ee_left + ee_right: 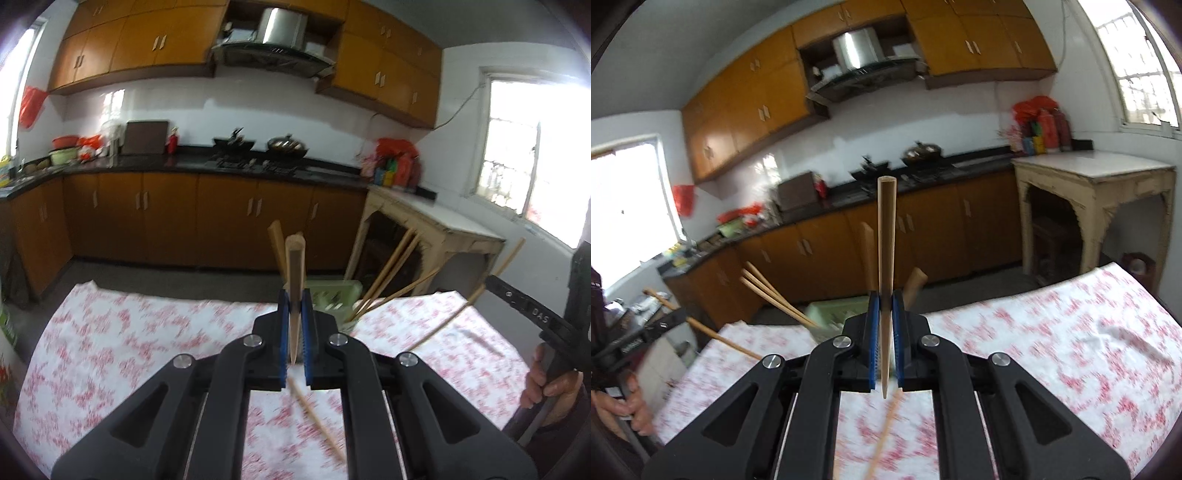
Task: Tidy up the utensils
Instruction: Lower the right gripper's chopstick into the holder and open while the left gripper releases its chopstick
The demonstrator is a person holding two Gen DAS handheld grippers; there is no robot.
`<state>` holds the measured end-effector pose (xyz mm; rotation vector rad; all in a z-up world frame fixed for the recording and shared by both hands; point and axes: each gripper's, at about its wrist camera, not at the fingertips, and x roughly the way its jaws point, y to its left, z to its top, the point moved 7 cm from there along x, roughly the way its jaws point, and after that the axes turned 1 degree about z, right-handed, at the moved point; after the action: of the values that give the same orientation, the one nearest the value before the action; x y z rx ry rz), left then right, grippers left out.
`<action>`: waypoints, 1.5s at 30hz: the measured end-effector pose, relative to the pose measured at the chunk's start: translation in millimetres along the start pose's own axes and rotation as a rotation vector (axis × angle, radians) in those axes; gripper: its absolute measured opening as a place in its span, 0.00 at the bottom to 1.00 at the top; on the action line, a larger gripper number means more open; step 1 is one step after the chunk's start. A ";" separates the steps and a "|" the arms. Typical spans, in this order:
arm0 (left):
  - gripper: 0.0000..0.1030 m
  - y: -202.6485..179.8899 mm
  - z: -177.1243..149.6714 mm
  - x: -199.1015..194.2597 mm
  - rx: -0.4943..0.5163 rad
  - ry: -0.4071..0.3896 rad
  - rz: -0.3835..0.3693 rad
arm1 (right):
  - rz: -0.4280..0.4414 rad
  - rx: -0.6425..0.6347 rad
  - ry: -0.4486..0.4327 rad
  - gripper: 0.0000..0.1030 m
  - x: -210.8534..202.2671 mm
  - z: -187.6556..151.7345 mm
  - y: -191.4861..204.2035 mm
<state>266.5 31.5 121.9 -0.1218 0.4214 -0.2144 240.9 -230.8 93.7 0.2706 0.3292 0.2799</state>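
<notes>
Left wrist view: the left tongs (295,314) stand nearly closed, their blue pads (283,332) clamped on a single wooden chopstick (295,280) that points up and away, its thin tip showing between the pads. Beyond them a pale green basket (334,293) sits on the table (147,332), which is covered by a white cloth with a red floral print. Several chopsticks lean out of the basket to the right (391,273), and another stands just behind the held one (276,247). One more chopstick lies flat on the cloth below the tongs (314,417). At the right edge a hand (550,387) grips the handle of the right tongs (524,302), whose fingertips are not clearly shown here; a long chopstick (461,310) slants across near them.

Right wrist view: the right tongs (886,317) are likewise closed down on one chopstick (886,258), held upright along the blue pads (873,332) with its blunt end high against the kitchen cabinets (812,243). The green basket (831,310) lies just past the tongs on the floral table (1052,350), with chopsticks fanning out to the left (775,295) and two more rising behind the tongs (867,251). A loose chopstick lies blurred on the cloth below (886,435). At the left edge a hand (620,406) holds the other black tool (646,332), with a chopstick (701,328) angled beside it.
</notes>
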 end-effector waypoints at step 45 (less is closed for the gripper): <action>0.13 -12.3 39.8 133.3 -0.018 0.049 0.081 | -0.037 -0.015 0.138 0.14 143.7 -2.8 21.8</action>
<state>399.5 -8.4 107.6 -0.1174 0.4767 -0.1342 365.6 -165.3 57.9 0.2307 0.4676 0.2651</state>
